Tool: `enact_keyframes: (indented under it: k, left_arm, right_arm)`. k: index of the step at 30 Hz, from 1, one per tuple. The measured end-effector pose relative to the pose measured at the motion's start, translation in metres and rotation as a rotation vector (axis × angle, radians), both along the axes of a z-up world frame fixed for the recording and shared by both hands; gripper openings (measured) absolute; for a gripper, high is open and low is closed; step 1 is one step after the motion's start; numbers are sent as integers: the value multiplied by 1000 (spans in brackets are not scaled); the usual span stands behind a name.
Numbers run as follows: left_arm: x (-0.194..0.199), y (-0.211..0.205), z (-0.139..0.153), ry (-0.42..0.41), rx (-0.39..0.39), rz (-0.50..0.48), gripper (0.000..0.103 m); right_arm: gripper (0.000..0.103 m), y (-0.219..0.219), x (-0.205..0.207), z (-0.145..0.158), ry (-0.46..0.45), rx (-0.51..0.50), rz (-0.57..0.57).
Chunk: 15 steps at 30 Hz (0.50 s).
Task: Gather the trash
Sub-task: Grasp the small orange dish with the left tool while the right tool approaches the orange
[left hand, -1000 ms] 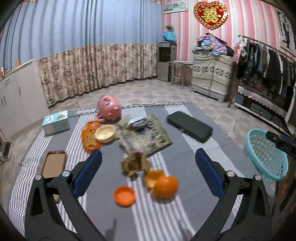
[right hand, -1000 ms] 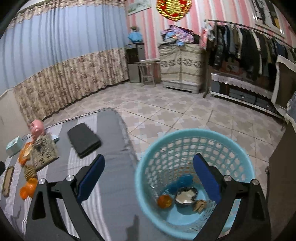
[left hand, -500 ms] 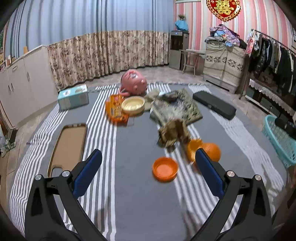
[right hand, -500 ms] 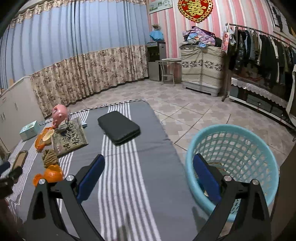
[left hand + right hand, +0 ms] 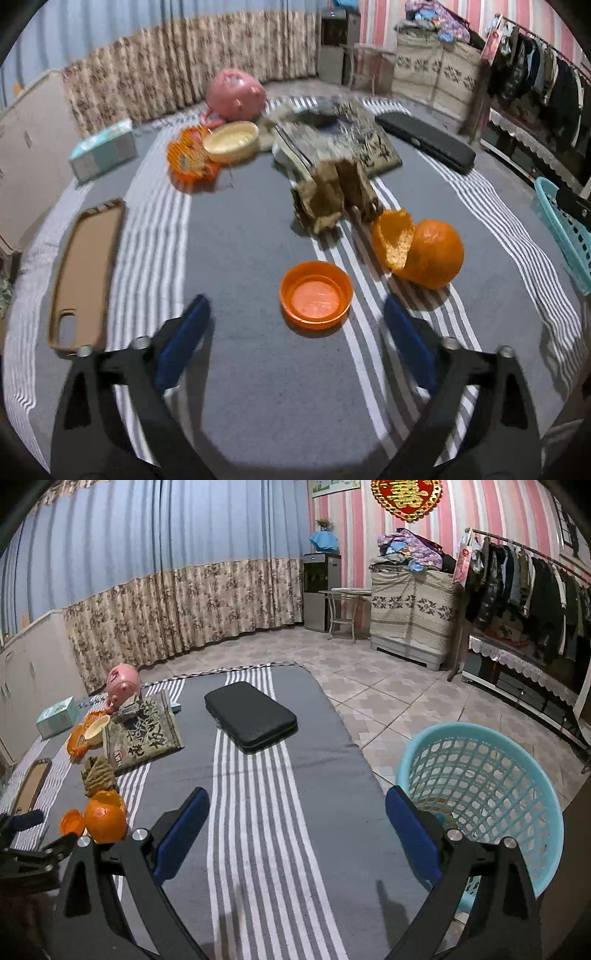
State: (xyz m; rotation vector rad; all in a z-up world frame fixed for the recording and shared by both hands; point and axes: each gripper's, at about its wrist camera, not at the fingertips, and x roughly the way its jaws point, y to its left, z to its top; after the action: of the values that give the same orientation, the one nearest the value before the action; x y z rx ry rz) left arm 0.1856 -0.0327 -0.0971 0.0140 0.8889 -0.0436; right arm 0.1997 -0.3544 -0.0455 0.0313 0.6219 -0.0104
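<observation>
Left wrist view: left claw (image 5: 295, 332) wide, jaws just narrowed, nothing gripped; round orange plastic lid (image 5: 316, 293) lined up ahead between tips, untouched. Peeled orange with loose rind (image 5: 424, 254) and crumpled brown paper (image 5: 332, 195) left on grey striped table (image 5: 258, 387).

Right wrist view: right claw (image 5: 297, 830) wide, empty, held beside light-blue perforated plastic basket (image 5: 517, 775). Several pieces judged uncollected.

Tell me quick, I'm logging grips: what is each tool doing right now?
Left tool: open, just been closing a little, holding nothing; the round orange plastic lid lies ahead of its tips.
Right tool: open, empty.
</observation>
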Motion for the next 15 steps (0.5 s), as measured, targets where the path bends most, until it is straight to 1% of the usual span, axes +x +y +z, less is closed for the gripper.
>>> enact_keyframes:
  k: [1, 4, 6, 8, 11, 15]
  left_arm:
    - [3, 1, -1, 11, -24, -9, 81]
    - [8, 1, -2, 16, -37, -8, 69]
    - [9, -1, -1, 12, -46, -27, 50]
    - [9, -1, -1, 12, -48, -36, 39]
    - [5, 5, 4, -4, -62, -38, 39]
    - [-6, 26, 19, -69, -17, -9, 39]
  right_arm:
    - [94, 2, 0, 0, 2, -5, 5]
    - [94, 12, 1, -2, 11, -17, 26]
    - [94, 20, 1, -3, 17, -19, 44]
    - [94, 29, 1, -2, 20, -15, 65]
    - [94, 49, -2, 0, 19, -10, 117]
    - [94, 81, -5, -6, 48, 4, 214]
